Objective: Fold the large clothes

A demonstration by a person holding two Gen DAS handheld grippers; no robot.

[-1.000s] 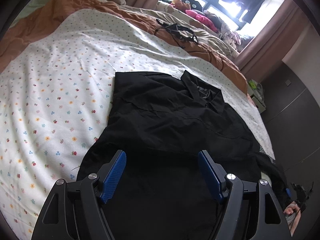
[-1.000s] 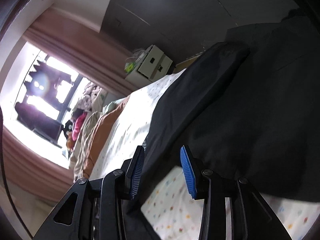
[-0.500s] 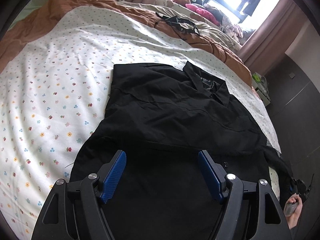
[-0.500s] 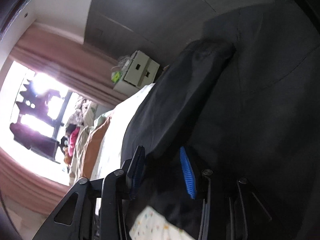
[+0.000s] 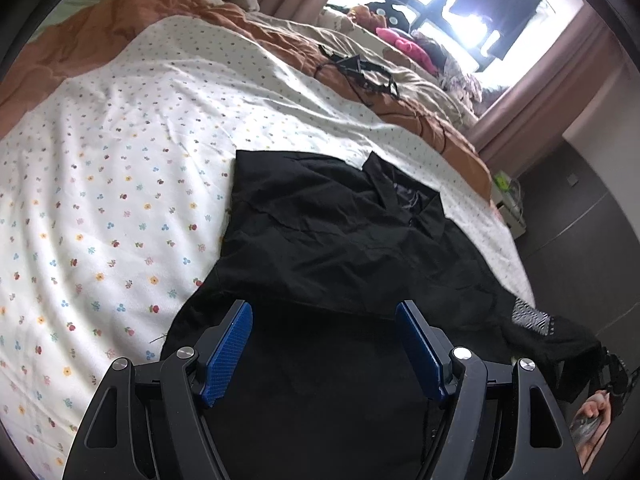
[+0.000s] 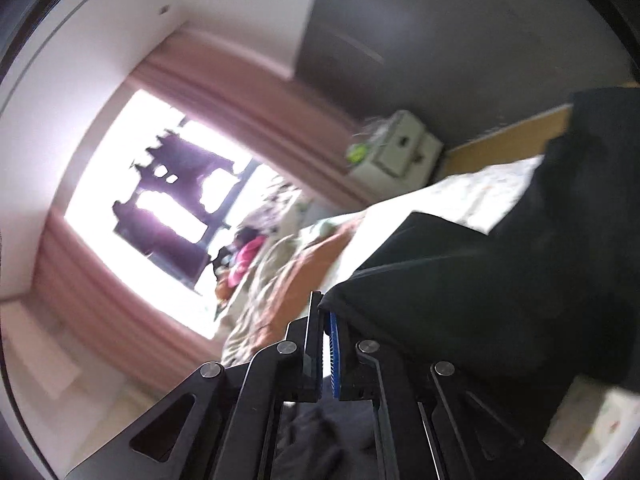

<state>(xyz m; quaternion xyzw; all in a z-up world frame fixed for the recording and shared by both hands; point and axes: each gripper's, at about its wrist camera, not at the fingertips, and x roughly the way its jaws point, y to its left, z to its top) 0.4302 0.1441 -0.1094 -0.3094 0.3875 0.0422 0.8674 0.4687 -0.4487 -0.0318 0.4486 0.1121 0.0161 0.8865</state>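
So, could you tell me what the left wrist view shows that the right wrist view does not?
Only the left wrist view shows the black shirt spread on the floral sheet with its collar visible, the open left gripper over it, and black cables on the orange quilt. Only the right wrist view shows the right gripper shut on a lifted edge of the shirt; this view is blurred. Both show the shirt, the sheet, the bright window and the small white cabinet.

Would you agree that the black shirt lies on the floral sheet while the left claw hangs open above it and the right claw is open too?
Not quite: the right claw is shut on the black shirt, as the right wrist view shows. The left claw is open above it on the floral sheet.
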